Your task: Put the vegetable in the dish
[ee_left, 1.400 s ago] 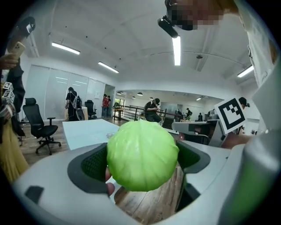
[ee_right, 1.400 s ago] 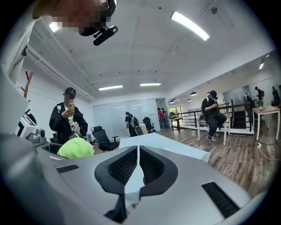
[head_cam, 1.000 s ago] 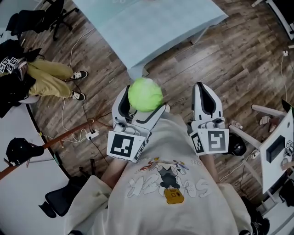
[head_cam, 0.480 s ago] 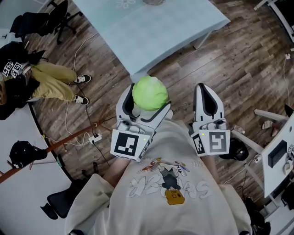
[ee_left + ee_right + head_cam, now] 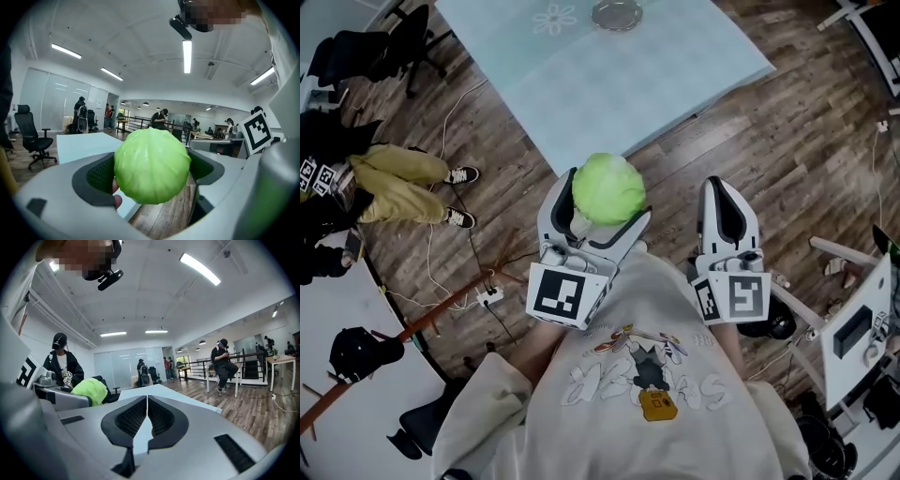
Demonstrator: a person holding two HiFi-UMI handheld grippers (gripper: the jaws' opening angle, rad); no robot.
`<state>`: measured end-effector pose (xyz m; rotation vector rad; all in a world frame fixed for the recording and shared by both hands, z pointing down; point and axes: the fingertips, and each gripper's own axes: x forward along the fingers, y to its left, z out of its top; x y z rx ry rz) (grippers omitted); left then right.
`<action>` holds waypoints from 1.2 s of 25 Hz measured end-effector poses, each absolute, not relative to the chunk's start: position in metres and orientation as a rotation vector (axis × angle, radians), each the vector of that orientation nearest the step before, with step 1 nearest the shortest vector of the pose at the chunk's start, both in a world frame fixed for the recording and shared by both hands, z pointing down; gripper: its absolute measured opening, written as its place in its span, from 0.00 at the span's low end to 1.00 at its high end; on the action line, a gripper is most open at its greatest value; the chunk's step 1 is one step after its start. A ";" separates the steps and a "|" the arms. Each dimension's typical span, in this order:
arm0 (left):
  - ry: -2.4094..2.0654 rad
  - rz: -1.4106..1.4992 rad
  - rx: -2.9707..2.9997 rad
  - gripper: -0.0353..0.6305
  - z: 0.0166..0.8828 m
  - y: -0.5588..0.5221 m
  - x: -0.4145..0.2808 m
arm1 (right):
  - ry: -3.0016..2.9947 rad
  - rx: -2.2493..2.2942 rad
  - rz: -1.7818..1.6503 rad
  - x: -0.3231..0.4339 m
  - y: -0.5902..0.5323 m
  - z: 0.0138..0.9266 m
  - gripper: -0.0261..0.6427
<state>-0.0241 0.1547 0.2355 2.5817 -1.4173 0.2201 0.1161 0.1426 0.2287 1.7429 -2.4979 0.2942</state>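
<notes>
A round green cabbage (image 5: 608, 188) sits between the jaws of my left gripper (image 5: 598, 208), which is shut on it, held close to the person's chest above the wooden floor. In the left gripper view the cabbage (image 5: 152, 166) fills the gap between the dark pads. My right gripper (image 5: 725, 208) is beside it on the right, shut with nothing between its pads (image 5: 146, 417). A shallow metal dish (image 5: 616, 14) stands at the far end of the pale blue table (image 5: 656, 66), well ahead of both grippers.
A seated person in yellow trousers (image 5: 398, 178) is at the left. Cables and a power strip (image 5: 488, 275) lie on the floor. A white desk (image 5: 862, 323) stands at the right and an office chair (image 5: 375, 52) at the upper left.
The view has shifted so more of the table and the dish now show. Both grippers stay near the chest, with the cabbage still held in the left one.
</notes>
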 end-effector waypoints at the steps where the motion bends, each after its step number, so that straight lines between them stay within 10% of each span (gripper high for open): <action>1: -1.413 0.219 2.580 0.79 0.235 0.145 -0.026 | -2.495 1.741 0.295 0.113 0.133 0.228 0.07; 30: -1.282 0.202 2.582 0.79 0.247 -0.036 -0.066 | -2.448 1.700 0.258 0.046 -0.042 0.225 0.07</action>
